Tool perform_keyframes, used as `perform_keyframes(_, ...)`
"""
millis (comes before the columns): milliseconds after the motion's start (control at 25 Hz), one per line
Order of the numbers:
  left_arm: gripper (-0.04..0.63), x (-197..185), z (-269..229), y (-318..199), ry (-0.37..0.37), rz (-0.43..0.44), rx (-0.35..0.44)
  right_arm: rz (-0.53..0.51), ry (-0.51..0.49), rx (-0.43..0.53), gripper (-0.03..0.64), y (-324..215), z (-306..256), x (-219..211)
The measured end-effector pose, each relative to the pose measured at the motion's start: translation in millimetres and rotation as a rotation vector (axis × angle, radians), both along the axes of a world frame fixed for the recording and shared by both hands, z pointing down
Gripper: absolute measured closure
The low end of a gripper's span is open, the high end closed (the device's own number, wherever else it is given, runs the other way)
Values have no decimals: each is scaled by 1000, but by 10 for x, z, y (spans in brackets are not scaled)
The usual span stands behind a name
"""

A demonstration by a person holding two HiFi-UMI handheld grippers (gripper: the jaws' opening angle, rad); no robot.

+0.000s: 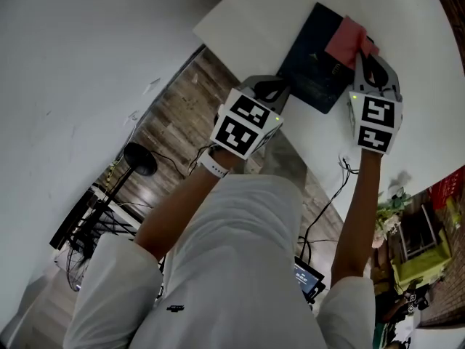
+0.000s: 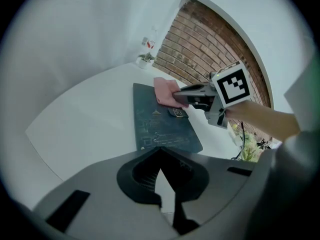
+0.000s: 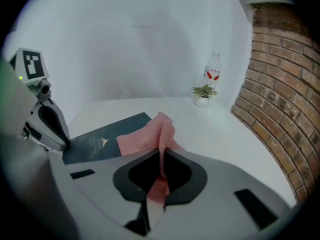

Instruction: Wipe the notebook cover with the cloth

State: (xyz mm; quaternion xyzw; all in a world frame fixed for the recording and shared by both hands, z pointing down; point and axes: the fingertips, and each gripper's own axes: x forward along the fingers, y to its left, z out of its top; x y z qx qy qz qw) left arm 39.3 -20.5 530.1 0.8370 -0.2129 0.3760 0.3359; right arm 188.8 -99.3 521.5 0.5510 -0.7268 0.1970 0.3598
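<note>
A dark notebook (image 1: 312, 60) lies flat near the white table's edge. A pink cloth (image 1: 347, 38) rests on its far right corner. My right gripper (image 1: 365, 51) is shut on the cloth, and a fold (image 3: 161, 139) runs up between its jaws, with the rest spread over the cover (image 3: 97, 139). My left gripper (image 1: 274, 88) is shut and holds nothing. Its tips sit at the notebook's near edge (image 2: 165, 146). In the left gripper view the right gripper (image 2: 182, 96) is over the cloth (image 2: 164, 90).
The table (image 1: 407, 27) ends just behind both grippers, with wood floor, a black stand (image 1: 135, 158) and cables below. A small potted plant (image 3: 202, 95) and a bottle (image 3: 213, 71) stand at the table's far side by a brick wall (image 3: 282, 84).
</note>
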Motion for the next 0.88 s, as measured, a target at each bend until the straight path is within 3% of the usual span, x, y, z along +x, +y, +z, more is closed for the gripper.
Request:
perform_keyframes(280,577,16,12,1,-14,10,-20,-11,36,3,597,-286,-4,174)
perform_keyframes(480,577,12,10,-1,-25,1,-20,-44,2,18,598,-467,-38,191)
perform_keyframes(880,577,40,-100,16,-12,-52,-16,-329,-29,62,597,-879,-256,-580)
